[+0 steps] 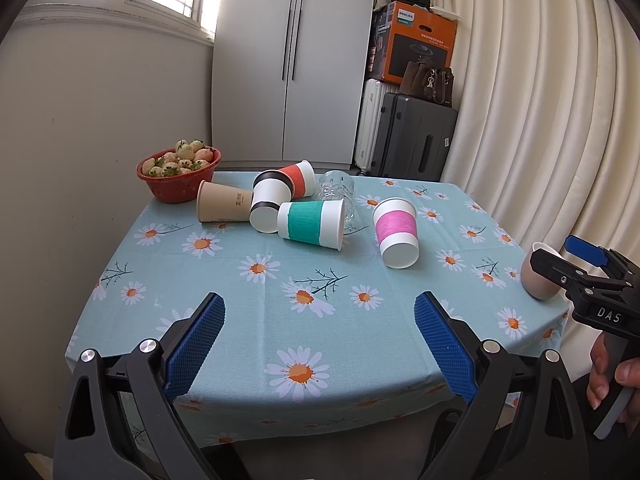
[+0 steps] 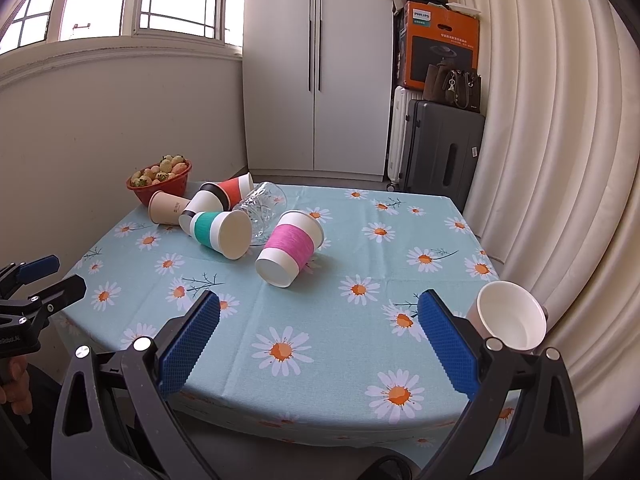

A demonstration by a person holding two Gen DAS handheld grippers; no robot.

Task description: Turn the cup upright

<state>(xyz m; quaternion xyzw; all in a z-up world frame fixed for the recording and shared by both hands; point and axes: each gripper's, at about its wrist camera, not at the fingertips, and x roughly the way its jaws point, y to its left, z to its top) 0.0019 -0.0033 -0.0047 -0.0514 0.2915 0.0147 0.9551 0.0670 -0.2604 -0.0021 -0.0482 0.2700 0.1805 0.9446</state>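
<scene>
Several paper cups lie on their sides on the daisy tablecloth (image 1: 280,320): a pink-banded cup (image 1: 396,233) (image 2: 289,248), a green-banded cup (image 1: 311,225) (image 2: 220,234), a black-banded cup (image 1: 269,205), a red-banded cup (image 1: 298,178) and a plain brown cup (image 1: 224,202). A clear glass (image 1: 338,196) (image 2: 262,210) lies among them. A tan cup (image 2: 510,316) (image 1: 536,276) stands upright at the table's right edge. My left gripper (image 1: 318,320) is open and empty over the front edge. My right gripper (image 2: 318,320) is open and empty, the tan cup just right of its right finger.
A red bowl of strawberries (image 1: 178,174) sits at the back left corner by the wall. Curtains (image 1: 540,120) hang along the table's right side. Suitcases (image 1: 412,140) and a white cabinet (image 1: 292,60) stand behind the table.
</scene>
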